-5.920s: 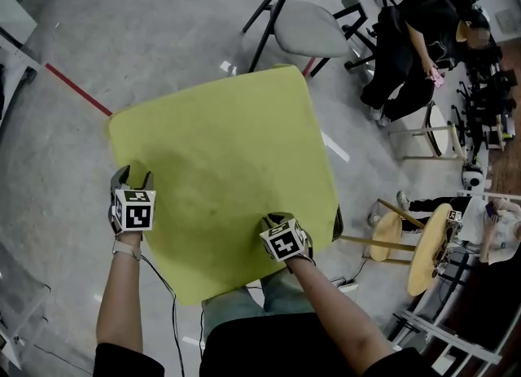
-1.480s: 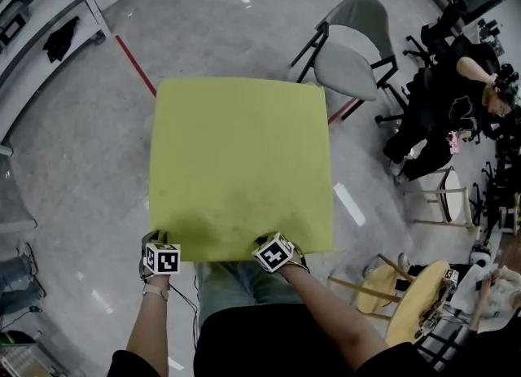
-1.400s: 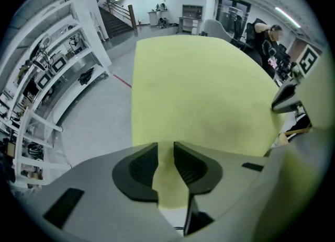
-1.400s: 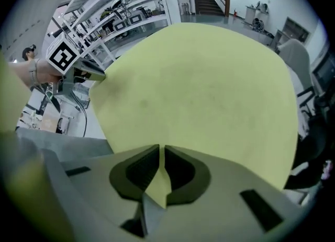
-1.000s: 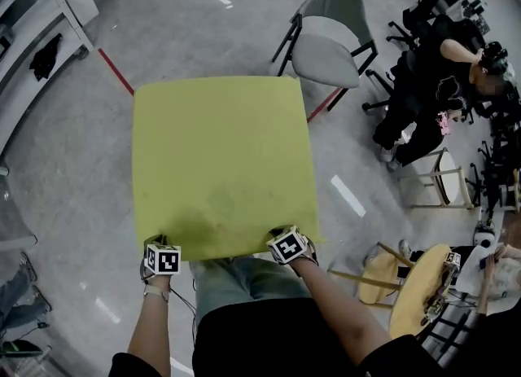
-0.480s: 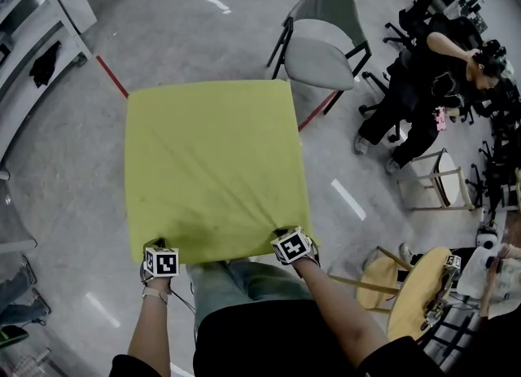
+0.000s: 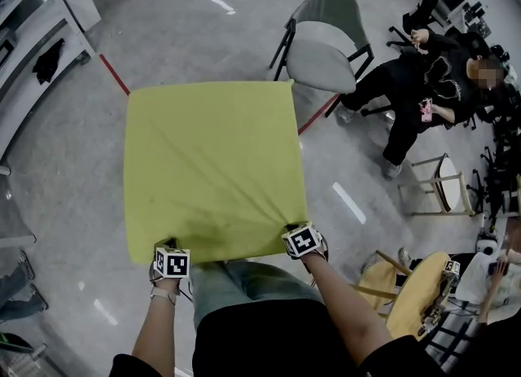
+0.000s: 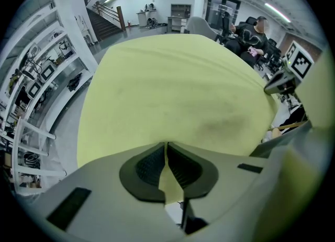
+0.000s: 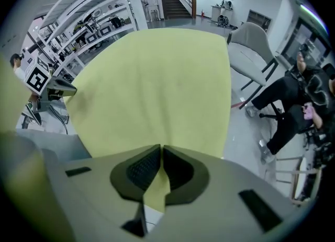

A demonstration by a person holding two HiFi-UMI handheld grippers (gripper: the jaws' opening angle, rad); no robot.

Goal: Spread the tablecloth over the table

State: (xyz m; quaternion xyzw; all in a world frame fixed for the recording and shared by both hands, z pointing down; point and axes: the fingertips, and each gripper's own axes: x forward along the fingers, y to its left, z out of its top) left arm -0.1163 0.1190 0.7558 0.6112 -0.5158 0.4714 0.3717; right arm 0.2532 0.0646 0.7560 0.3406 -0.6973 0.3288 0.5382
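A yellow-green tablecloth (image 7: 212,164) lies spread flat over the table, which it hides completely. My left gripper (image 7: 166,247) is at the cloth's near left corner. Its jaws have just been closing and are shut on that corner, which shows pinched between the pads in the left gripper view (image 8: 166,147). My right gripper (image 7: 293,229) is shut on the near right corner, with cloth (image 9: 157,183) hanging out behind the pads. Shallow creases fan out from the right corner. Both grippers point steeply down.
A grey chair (image 7: 326,46) stands just past the table's far right corner. A person in black (image 7: 423,82) sits at the right, near a wooden stool (image 7: 431,184) and a round wooden seat (image 7: 415,294). White shelving (image 7: 32,33) lines the left, and a red floor line (image 7: 114,74) runs there.
Both grippers have shifted a little to the right along the near edge, carrying the cloth's corners. Creases now fan out from the right corner.
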